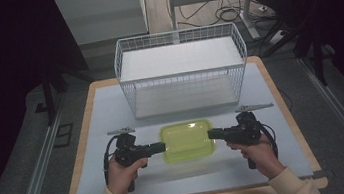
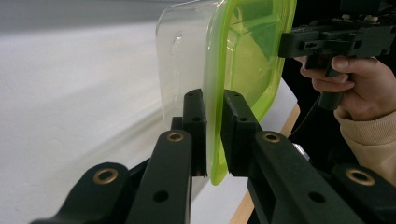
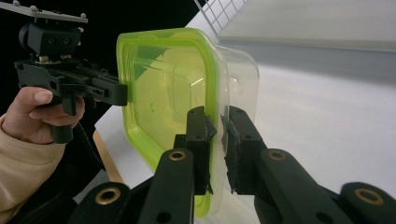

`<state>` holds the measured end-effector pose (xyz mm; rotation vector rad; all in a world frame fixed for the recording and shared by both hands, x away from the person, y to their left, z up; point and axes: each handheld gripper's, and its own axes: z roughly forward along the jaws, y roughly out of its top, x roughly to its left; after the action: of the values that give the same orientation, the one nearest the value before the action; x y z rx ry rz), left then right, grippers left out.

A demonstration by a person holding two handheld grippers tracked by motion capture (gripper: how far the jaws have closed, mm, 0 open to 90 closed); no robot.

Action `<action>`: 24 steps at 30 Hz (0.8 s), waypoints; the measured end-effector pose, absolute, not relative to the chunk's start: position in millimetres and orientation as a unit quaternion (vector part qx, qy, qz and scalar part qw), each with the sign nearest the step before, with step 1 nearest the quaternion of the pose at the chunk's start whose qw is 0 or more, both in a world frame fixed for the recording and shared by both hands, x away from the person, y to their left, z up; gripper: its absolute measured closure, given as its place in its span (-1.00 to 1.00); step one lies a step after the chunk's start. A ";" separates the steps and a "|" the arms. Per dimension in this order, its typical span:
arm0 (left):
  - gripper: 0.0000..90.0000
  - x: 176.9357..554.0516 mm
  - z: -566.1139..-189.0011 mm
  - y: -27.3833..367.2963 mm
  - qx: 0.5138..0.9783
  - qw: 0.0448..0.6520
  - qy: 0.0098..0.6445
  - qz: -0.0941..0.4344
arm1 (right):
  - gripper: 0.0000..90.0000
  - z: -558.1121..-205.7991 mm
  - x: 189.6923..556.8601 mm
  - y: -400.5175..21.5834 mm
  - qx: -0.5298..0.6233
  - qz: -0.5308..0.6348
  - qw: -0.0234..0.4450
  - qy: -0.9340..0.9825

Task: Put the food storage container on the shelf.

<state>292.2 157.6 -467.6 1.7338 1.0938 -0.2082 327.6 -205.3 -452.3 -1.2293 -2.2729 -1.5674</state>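
We had the left gripper (image 1: 159, 147) and right gripper (image 1: 213, 133) each clamped on the box (image 1: 187, 141) rim, basket (image 1: 181, 70) sitting beyond on the counter (image 1: 107, 115).

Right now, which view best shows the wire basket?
The high view: the whole white wire basket stands at the table's far side, beyond the green-lidded container. The right gripper view catches one corner of it; the left gripper view faces the container.
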 end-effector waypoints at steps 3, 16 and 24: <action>0.80 292.9 -463.4 157.8 0.720 0.517 0.454 -0.086 | 0.79 -445.4 327.9 -205.1 -0.403 -0.521 0.056 -0.751; 0.80 297.6 -442.3 159.7 0.718 0.528 0.447 -0.072 | 0.80 -423.4 331.7 -202.4 -0.393 -0.529 0.039 -0.752; 0.80 302.3 -425.9 163.9 0.719 0.536 0.438 -0.064 | 0.80 -410.2 336.1 -200.8 -0.386 -0.539 0.036 -0.748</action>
<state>302.3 163.9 -425.9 1.7110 1.0432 -0.1528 336.1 -200.8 -410.2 -1.1850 -2.2976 -1.6557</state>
